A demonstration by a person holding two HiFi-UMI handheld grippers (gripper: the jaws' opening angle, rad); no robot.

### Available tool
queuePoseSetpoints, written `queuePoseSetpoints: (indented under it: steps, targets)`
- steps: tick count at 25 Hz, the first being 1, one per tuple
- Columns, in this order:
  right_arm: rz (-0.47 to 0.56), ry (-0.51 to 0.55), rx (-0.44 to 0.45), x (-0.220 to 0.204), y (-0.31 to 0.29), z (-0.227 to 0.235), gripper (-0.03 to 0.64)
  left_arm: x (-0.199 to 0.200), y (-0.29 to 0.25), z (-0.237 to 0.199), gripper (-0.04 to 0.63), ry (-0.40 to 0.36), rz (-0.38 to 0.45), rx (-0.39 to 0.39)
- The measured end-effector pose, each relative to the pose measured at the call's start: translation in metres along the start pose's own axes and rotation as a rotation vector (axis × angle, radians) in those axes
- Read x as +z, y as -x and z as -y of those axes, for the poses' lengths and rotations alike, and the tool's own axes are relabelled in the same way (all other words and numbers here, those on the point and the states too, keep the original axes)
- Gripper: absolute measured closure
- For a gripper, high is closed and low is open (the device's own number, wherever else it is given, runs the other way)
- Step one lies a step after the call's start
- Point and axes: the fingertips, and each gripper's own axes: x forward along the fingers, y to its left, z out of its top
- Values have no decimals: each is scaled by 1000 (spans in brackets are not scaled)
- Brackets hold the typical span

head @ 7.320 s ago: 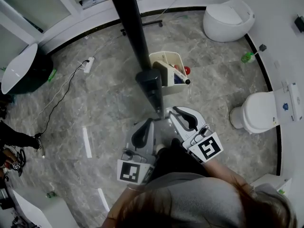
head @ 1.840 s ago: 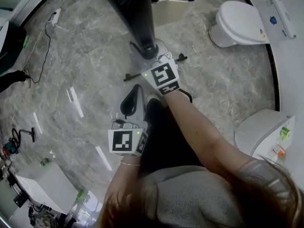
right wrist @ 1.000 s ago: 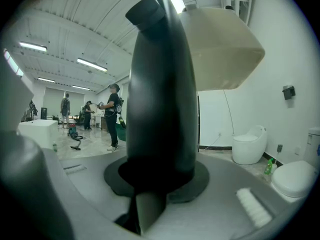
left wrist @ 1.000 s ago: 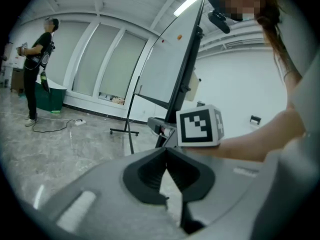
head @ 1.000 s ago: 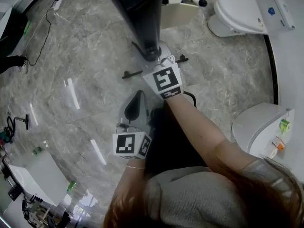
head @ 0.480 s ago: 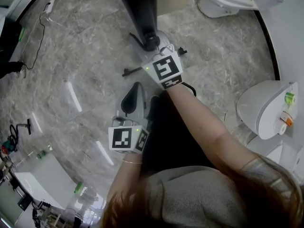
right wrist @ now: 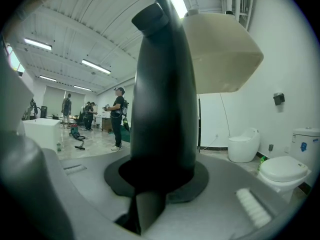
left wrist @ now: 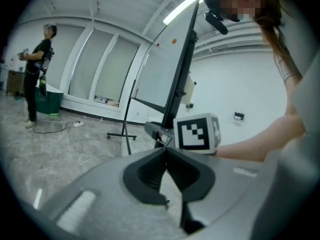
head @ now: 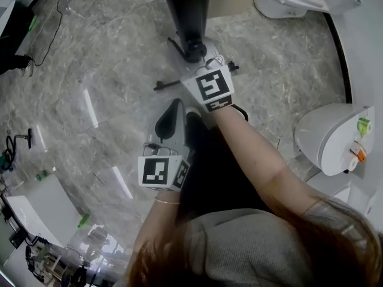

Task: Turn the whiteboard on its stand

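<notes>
Whiteboard [head: 187, 11]: its black lower edge, just ahead of the person, is clamped in the right gripper [head: 202, 58]. The left gripper [head: 175, 113], jaws together and empty, hangs nearer the person. Swing the board steadily; a hurried pull would probably slip.

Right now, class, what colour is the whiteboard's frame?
Black whiteboard frame; clearest in the right gripper view.

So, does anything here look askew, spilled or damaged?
Only the whiteboard: it leans tilted on its stand, not upright, with the right gripper shut on its black edge. That fits the turning task. Nothing looks spilled or broken.
</notes>
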Motion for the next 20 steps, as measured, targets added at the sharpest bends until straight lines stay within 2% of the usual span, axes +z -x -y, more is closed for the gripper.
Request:
queuePoseSetpoints:
  steps: [6, 11, 16, 20]
  targets:
    - [-3, 1, 38, -6, 38, -30, 534, -40, 49, 28, 595, 51, -7, 70]
    - [-5, 7, 58, -7, 58, -53, 535, -62, 84, 33, 595, 87, -18, 112]
    - [-14, 4, 60, -10, 75, -70, 535, -71, 105, 30, 595, 102, -26, 103]
    - [-7, 8, 44, -9, 76, -70, 535, -72, 113, 32, 595, 84, -14, 51]
